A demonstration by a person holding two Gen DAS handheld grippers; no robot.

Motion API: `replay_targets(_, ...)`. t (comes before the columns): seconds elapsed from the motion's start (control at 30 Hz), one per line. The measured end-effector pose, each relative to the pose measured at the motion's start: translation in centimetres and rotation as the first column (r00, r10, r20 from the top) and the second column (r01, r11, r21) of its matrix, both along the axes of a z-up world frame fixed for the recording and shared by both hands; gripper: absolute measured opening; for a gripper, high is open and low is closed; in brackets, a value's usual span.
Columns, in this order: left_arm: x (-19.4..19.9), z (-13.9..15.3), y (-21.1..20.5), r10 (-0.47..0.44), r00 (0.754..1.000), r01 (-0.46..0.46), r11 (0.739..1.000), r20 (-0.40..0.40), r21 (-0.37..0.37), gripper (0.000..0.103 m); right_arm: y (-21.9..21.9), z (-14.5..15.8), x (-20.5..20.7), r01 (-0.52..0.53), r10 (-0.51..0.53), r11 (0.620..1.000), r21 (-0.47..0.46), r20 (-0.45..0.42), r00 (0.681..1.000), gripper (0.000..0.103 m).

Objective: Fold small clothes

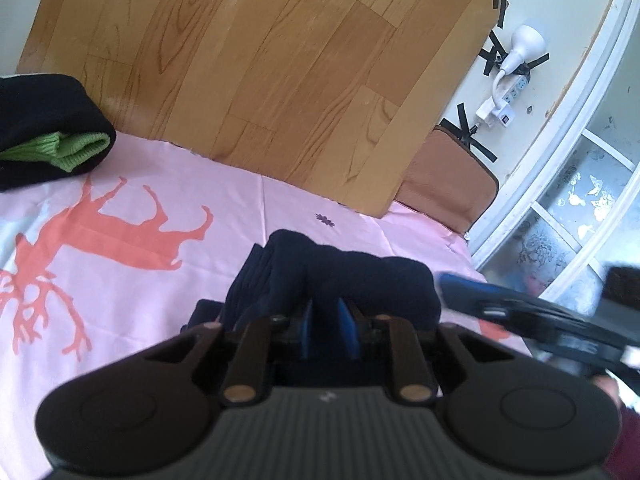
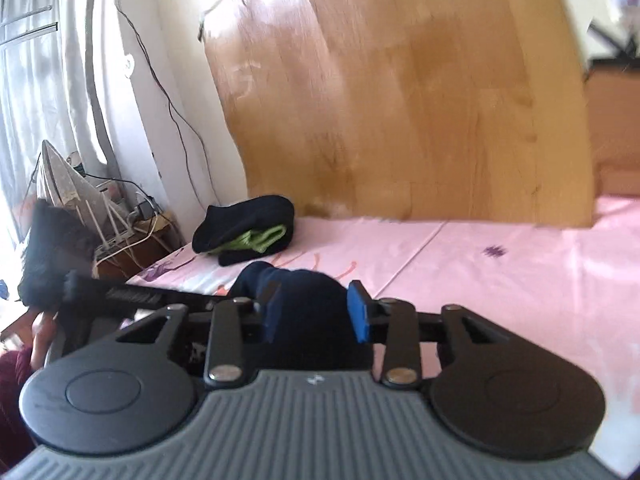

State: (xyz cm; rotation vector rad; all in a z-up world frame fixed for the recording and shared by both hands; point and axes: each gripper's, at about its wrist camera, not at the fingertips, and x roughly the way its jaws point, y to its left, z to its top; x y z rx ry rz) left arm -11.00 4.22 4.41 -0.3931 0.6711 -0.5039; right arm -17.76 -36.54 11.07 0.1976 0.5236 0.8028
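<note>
A navy garment (image 1: 360, 280) lies bunched on the pink sheet (image 1: 160, 300), and my left gripper (image 1: 328, 320) is shut on its near edge, blue pads close together with cloth pinched between them. In the left wrist view, my right gripper comes in blurred from the right, one blue fingertip (image 1: 456, 288) at the bundle's right end. In the right wrist view, my right gripper (image 2: 316, 314) has its jaws partly apart. The navy garment (image 2: 308, 300) fills the gap, but the pads do not visibly squeeze it.
A folded black and green pile (image 1: 48, 136) (image 2: 244, 228) sits at the sheet's far left. A wooden board (image 1: 260, 60) stands behind the bed, with a brown cushion (image 1: 444, 184) and a taped lamp (image 1: 520, 48) to its right. An iron and cables (image 2: 72, 188) crowd the left bedside.
</note>
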Motion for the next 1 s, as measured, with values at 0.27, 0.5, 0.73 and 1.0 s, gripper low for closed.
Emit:
replay_targets(0.27,0.9,-1.7,0.7,0.104,0.994,-0.1,0.991,-0.038,0.092,0.016,5.3,-1.4,6.3,-0.087,0.074,0.986,-0.145,-0.097,0.993,0.045)
replay_targets(0.5,0.0,-2.4,-0.1,0.118,0.993,-0.117,0.982,0.003,0.149,0.015,5.5,-1.7,5.4,-0.113,0.092,0.97,-0.217,-0.102,0.99,0.046)
replay_targets(0.73,-1.5,-2.9,-0.7,0.094,0.995,-0.099,0.98,0.039,0.173,0.014,5.3,-3.1,1.4,-0.002,0.017,0.983,-0.183,0.082,0.997,0.047)
replay_targets(1.0,-2.5,-1.5,0.5,0.085,0.996,-0.084,0.988,-0.004,0.13,0.026,2.9,-1.2,1.2,0.017,-0.016,1.0,-0.02,0.064,0.998,0.051)
